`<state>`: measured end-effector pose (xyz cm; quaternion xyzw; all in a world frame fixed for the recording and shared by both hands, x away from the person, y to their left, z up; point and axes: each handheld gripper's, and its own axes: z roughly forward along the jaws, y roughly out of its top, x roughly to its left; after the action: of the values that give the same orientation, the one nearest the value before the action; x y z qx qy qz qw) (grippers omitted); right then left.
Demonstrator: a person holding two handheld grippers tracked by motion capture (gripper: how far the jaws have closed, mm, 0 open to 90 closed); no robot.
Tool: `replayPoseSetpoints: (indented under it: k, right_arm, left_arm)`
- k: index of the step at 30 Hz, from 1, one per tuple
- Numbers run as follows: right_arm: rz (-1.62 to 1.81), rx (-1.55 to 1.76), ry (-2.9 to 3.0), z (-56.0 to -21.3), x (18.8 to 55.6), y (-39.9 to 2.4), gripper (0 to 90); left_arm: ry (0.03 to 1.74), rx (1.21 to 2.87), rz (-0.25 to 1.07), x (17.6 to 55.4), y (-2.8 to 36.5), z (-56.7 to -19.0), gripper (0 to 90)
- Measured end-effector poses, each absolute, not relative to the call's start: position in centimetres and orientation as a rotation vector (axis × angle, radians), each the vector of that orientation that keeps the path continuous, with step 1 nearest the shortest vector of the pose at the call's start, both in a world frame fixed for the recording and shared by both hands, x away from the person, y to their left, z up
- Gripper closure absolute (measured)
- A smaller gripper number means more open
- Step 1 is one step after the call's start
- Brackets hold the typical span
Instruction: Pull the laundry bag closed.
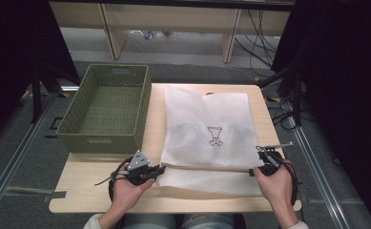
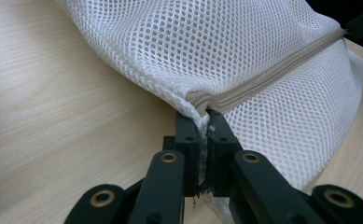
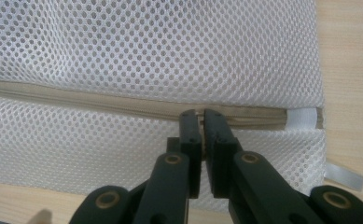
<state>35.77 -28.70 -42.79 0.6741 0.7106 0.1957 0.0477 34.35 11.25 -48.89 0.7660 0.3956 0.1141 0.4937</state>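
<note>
White mesh laundry bag flat mid-frame on table. Left gripper clamped on zipper-end corner, anchoring it. Right gripper pinched at zipper, probably on pull, hard to tell. Wicker basket upper left.

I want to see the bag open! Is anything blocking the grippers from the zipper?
Nothing visible. The left gripper is already shut on the mesh laundry bag at the zipper's end, and the right gripper is shut at the zipper near the other end.

- The high view looks forward and down over my table.
- Both gripper views sit close (nearly touching) to the same mesh bag's zipper.
</note>
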Motion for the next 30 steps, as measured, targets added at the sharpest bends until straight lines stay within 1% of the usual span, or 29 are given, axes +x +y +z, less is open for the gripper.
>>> replayPoseSetpoints:
  k: [1, 4, 5, 6, 7, 25, 27, 30]
  right_arm:
    - [0.585, 2.014, 2.156, -42.9, 35.8, -28.8, 87.2]
    - [0.578, 2.049, 2.145, -42.7, 35.8, -29.1, 87.2]
    - [0.605, 1.944, 2.190, -43.1, 35.9, -29.8, 87.1]
    - [0.598, 2.021, 2.165, -42.9, 35.8, -29.5, 87.2]
    - [0.592, 2.028, 2.167, -42.9, 35.8, -29.5, 87.1]
    - [0.569, 2.083, 2.129, -42.9, 35.8, -29.8, 87.1]
    - [0.582, 2.024, 2.129, -43.2, 35.9, -30.0, 87.1]
    - [0.563, 2.091, 2.124, -43.0, 35.8, -29.8, 87.1]
  left_arm:
    - [0.969, 1.874, 0.283, 34.3, 11.4, -48.8, 84.6]
    - [0.970, 1.869, 0.284, 34.4, 11.5, -48.8, 84.6]
    - [0.967, 1.864, 0.283, 34.4, 11.5, -48.8, 84.6]
    - [0.965, 1.866, 0.284, 34.4, 11.5, -48.8, 84.6]
    - [0.965, 1.866, 0.284, 34.4, 11.5, -48.8, 84.6]
    - [0.974, 1.867, 0.282, 34.4, 11.5, -48.8, 84.6]
    - [0.975, 1.865, 0.280, 34.4, 11.5, -48.8, 84.6]
    - [0.974, 1.867, 0.280, 34.4, 11.5, -48.8, 84.6]
